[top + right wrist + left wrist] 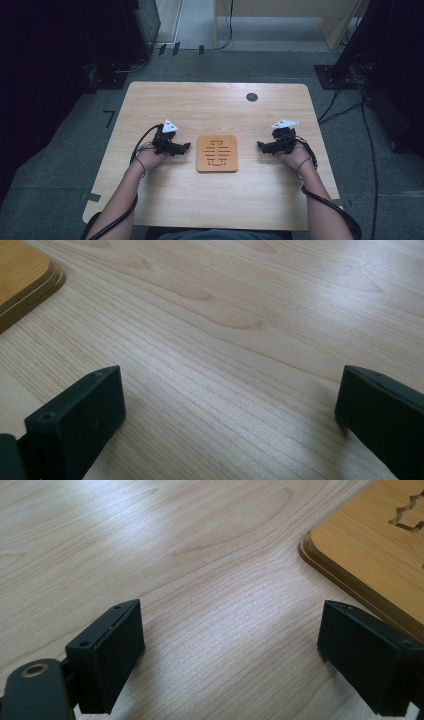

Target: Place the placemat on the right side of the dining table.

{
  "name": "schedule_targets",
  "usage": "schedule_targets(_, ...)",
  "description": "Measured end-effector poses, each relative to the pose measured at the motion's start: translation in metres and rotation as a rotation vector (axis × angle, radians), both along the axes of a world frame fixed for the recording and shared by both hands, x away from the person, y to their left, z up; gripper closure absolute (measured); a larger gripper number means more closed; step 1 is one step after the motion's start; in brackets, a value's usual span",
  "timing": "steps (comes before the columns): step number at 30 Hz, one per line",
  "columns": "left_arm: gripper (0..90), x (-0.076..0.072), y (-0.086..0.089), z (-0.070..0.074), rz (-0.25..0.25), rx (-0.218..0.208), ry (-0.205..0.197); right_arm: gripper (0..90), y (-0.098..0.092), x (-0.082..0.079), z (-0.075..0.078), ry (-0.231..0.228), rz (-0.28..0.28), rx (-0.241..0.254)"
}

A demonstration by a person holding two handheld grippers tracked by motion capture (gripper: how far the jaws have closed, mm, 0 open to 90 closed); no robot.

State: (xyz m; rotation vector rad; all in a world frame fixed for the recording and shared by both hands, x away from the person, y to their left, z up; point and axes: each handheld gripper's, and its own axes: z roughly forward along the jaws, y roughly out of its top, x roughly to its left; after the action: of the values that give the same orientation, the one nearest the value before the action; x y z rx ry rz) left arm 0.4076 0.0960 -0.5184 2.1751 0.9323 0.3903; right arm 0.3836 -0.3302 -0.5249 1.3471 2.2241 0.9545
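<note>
I hold my left gripper [187, 146] low on the tabletop [215, 102], just left of the board [217, 153], and my right gripper [260, 145] just right of it, both pointed inward at its side edges. The board is a small square of darker orange-brown wood with rounded corners and a pattern of slots cut through it; it lies flat near the middle of the tabletop, a little toward me, touching neither gripper.

Both grippers have their jaws spread wide with nothing between them but bare wood grain. In the left gripper view the board's [370, 545] stepped edge runs along beside the right-hand jaw, close but not touching; in the right gripper view a corner of the board [22, 282] sits off at the upper left, farther from the jaws.

I judge this mirrored stance to be a ready pose: hands resting low on either side, jaws open, so either one can close in on the board's thin edge. The board lies flush on the tabletop, so getting a jaw beneath it looks awkward. A dark round hole [252, 97] marks the far part of the tabletop, well clear of everything.
</note>
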Motion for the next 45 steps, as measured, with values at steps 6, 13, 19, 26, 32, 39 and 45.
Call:
schedule_targets(6,10.6,0.001,-0.001,0.000,0.006,0.001,-0.001,0.0,0.002,0.001,0.001,0.006,-0.013,-0.005)
schedule_targets(13,10.6,0.001,-0.004,0.000,0.015,0.002,0.001,0.0,0.004,0.004,0.004,0.047,-0.020,-0.025)
schedule_targets(19,10.7,0.002,-0.006,0.003,0.019,0.019,0.021,0.0,0.007,0.008,0.008,0.088,-0.026,-0.051)
schedule_targets(26,11.0,-0.001,-0.009,0.007,0.000,0.028,0.069,0.6,0.009,0.011,0.013,0.154,-0.042,-0.083)
schedule_targets(32,13.2,-0.005,-0.011,0.011,-0.028,0.038,0.101,1.0,0.010,0.012,0.016,0.184,-0.033,-0.077)
schedule_targets(39,13.2,-0.007,-0.012,0.014,-0.042,0.035,0.090,13.7,0.010,0.012,0.022,0.208,-0.040,-0.043)
schedule_targets(45,13.3,-0.007,-0.011,0.017,-0.045,0.013,0.085,13.7,0.015,0.011,0.028,0.196,-0.034,-0.027)
